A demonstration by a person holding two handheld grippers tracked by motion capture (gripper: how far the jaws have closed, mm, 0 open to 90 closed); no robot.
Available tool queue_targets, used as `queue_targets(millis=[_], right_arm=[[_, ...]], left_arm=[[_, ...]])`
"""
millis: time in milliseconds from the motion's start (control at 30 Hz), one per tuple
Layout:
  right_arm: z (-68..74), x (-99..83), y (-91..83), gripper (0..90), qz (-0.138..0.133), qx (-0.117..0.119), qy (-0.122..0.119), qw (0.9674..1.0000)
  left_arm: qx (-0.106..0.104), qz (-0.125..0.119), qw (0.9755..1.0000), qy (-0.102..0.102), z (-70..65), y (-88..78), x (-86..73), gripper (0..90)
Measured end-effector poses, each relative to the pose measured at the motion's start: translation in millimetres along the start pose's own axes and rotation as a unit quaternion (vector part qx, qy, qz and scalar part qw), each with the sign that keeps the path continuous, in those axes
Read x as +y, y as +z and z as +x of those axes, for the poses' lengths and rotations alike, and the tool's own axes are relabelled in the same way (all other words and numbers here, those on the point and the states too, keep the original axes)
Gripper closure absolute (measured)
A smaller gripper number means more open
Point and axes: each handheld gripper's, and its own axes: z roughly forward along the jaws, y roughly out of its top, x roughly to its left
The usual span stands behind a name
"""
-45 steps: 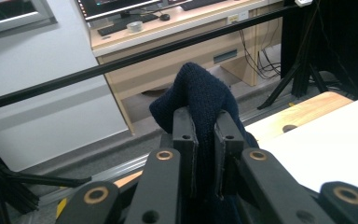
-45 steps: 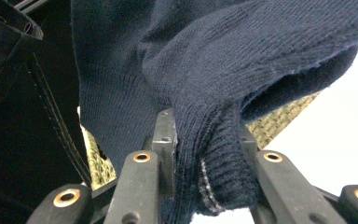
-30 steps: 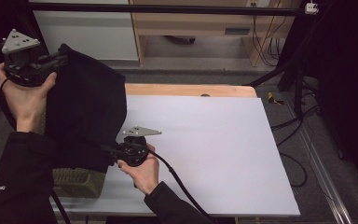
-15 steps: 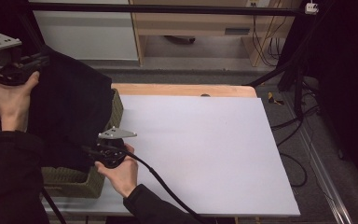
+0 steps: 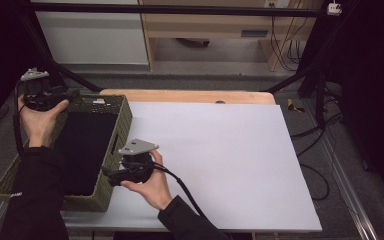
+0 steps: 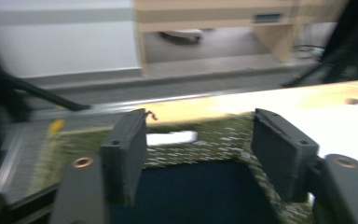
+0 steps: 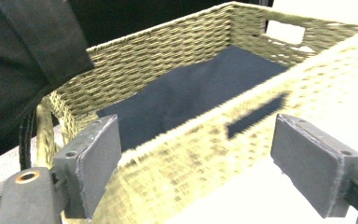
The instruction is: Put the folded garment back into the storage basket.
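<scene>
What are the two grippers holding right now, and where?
Nothing. Left gripper and right gripper have just opened; the dark cloth lies loose in the basket.

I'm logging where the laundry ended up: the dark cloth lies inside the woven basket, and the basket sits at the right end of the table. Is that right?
Not quite. The dark cloth does lie inside the woven basket, but the basket sits at the left end of the table, not the right. The high view shows this.
</scene>
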Motion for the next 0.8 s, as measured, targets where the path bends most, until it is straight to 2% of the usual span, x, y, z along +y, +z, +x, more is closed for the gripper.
queue_targets(millis=[67, 100, 133, 167, 200, 233, 267, 300, 367, 400, 433, 467, 500, 533, 633, 667, 733, 767, 800], right_arm=[[-8.8, -1.8, -12.2, 14.0, -0.004, 0.000, 0.007, 1.0000], [-13.9, -3.0, -18.3, 13.1, -0.005, 0.003, 0.013, 0.9999], [-19.8, -4.9, -25.3, 12.4, -0.003, 0.003, 0.023, 0.9997], [-23.4, -6.3, -29.1, 11.8, -0.003, 0.004, 0.025, 0.9997], [-29.2, -9.1, -34.7, 10.5, 0.000, 0.007, 0.023, 0.9997], [-33.4, -11.3, -38.5, 9.4, 0.006, 0.008, 0.019, 0.9998], [-33.4, -11.3, -38.5, 9.4, 0.006, 0.008, 0.019, 0.9998], [-41.8, -16.4, -44.8, 8.2, 0.021, 0.009, 0.022, 0.9995], [-48.9, -20.8, -49.3, 8.0, 0.029, 0.006, 0.024, 0.9993], [-48.9, -20.8, -49.3, 8.0, 0.029, 0.006, 0.024, 0.9993], [-56.6, -25.9, -54.7, 8.0, 0.033, 0.002, 0.035, 0.9988], [-56.6, -25.9, -54.7, 8.0, 0.033, 0.002, 0.035, 0.9988], [-63.2, -30.3, -59.9, 7.8, 0.035, 0.007, 0.040, 0.9985], [-63.2, -30.3, -59.9, 7.8, 0.035, 0.007, 0.040, 0.9985], [-74.8, -38.2, -71.1, 8.6, 0.042, 0.006, 0.047, 0.9980], [-77.4, -39.9, -73.8, 8.6, 0.045, 0.007, 0.046, 0.9979], [-82.3, -42.8, -80.0, 8.8, 0.049, 0.004, 0.043, 0.9978], [-82.3, -42.8, -80.0, 8.8, 0.049, 0.004, 0.043, 0.9978], [-87.6, -45.4, -87.0, 8.0, 0.047, 0.006, 0.046, 0.9978]], left_arm=[[-0.012, -0.005, 0.9999, 0.003, -8.2, -0.3, -2.7, 28.7], [-0.012, -0.005, 0.9999, 0.003, -8.2, -0.3, -2.7, 26.3], [-0.020, 0.002, 0.9998, 0.004, -16.7, 0.2, -5.1, 21.6], [-0.020, 0.002, 0.9998, 0.004, -16.7, 0.2, -5.1, 19.7], [-0.026, -0.004, 0.9996, 0.010, -22.4, 0.1, -7.2, 18.6], [-0.044, -0.001, 0.9990, 0.008, -30.9, 1.3, -10.6, 15.8], [-0.044, -0.001, 0.9990, 0.008, -30.9, 1.3, -10.6, 13.1], [-0.053, 0.012, 0.9985, 0.007, -38.4, 3.0, -12.5, 10.2], [-0.051, 0.017, 0.9985, 0.013, -43.1, 3.6, -13.9, 7.3], [-0.048, 0.023, 0.9984, 0.020, -49.3, 4.2, -15.7, 7.3], [-0.047, 0.027, 0.9980, 0.034, -59.6, 4.8, -18.9, 4.6], [-0.047, 0.027, 0.9980, 0.034, -59.6, 4.8, -18.9, 3.8], [-0.048, 0.029, 0.9974, 0.046, -69.8, 3.8, -21.6, 3.7], [-0.048, 0.029, 0.9974, 0.046, -69.8, 3.8, -21.6, 3.6], [-0.082, 0.026, 0.9949, 0.052, -87.8, 1.7, -25.8, 3.6], [-0.082, 0.026, 0.9949, 0.052, -87.8, 1.7, -25.8, 3.6], [-0.092, 0.026, 0.9933, 0.064, -100.0, -0.2, -28.6, 3.2], [-0.092, 0.026, 0.9933, 0.064, -100.0, -0.2, -28.6, 3.2], [-0.101, 0.026, 0.9921, 0.069, -107.8, -1.5, -31.7, 3.0]])
